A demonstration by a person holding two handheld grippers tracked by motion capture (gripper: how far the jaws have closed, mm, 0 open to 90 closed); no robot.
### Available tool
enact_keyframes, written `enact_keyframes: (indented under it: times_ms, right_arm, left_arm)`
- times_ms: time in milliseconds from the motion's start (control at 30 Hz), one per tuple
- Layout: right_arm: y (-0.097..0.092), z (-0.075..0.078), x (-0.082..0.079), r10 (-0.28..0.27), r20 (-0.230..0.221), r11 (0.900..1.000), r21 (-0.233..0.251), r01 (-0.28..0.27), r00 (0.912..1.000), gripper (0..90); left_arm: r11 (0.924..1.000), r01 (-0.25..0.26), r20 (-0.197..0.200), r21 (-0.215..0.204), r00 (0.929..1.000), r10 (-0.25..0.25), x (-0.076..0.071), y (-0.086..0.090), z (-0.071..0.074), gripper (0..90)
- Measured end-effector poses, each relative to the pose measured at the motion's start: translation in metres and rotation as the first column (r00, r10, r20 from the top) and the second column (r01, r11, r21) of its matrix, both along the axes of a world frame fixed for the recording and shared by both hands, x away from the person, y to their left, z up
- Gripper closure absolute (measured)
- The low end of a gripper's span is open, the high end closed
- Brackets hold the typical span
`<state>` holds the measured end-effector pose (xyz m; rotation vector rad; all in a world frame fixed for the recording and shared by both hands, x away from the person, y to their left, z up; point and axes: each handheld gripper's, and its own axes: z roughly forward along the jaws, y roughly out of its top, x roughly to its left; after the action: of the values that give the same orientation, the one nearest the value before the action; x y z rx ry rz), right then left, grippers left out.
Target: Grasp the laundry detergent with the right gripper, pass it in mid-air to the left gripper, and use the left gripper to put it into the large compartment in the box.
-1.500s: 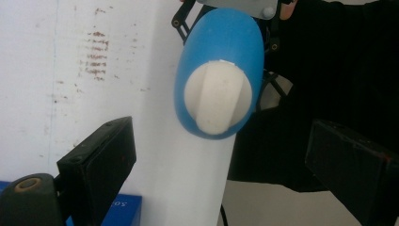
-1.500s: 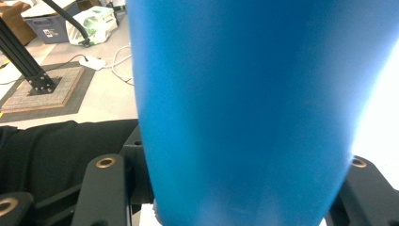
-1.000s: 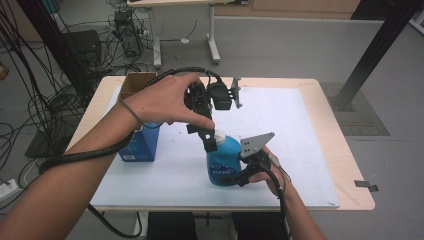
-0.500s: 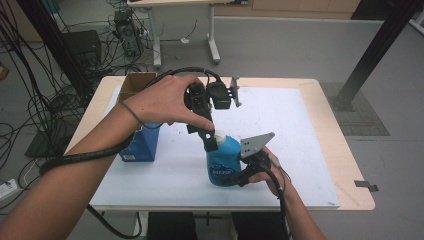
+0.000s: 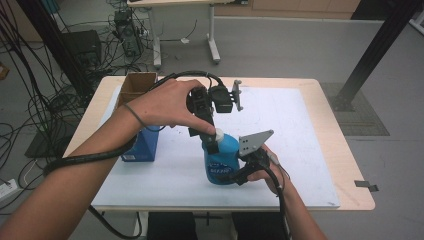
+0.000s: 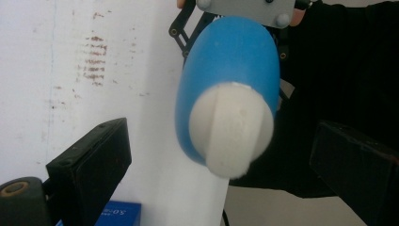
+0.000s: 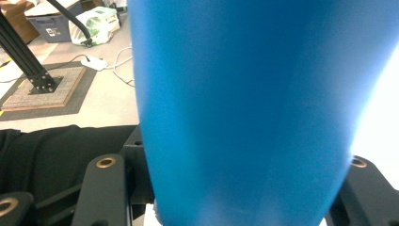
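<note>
A blue bottle [image 5: 223,161] with a white cap [image 5: 218,134] stands upright on the white sheet near the table's front. My right gripper [image 5: 236,175] is shut on its lower body from the right; in the right gripper view the blue wall [image 7: 244,103] sits between the jaws [image 7: 235,200]. My left gripper [image 5: 213,141] comes down from above, and its jaws have just been opening. In the left gripper view the cap [image 6: 233,134] lies between the open jaws [image 6: 221,162], with a gap on each side.
A dark blue box [image 5: 145,147] stands at the left of the white sheet [image 5: 300,145], with an open cardboard box [image 5: 137,84] behind it. The wooden table edge [image 5: 352,170] runs along the right. Cables and a black post stand on the floor beyond.
</note>
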<state>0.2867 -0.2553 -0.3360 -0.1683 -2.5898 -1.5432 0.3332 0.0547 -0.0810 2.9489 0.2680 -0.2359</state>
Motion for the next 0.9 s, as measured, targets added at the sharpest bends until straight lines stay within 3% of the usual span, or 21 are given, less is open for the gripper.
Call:
enact_keyframes:
  times_ms: [900]
  right_arm:
    - [0.012,0.033,0.009,0.045,0.051,0.9989,0.014,-0.045,0.9977,40.6]
  left_arm:
    - [0.9995,0.025,-0.008,0.021,0.9997,-0.025,-0.003,-0.01,-0.005,7.5]
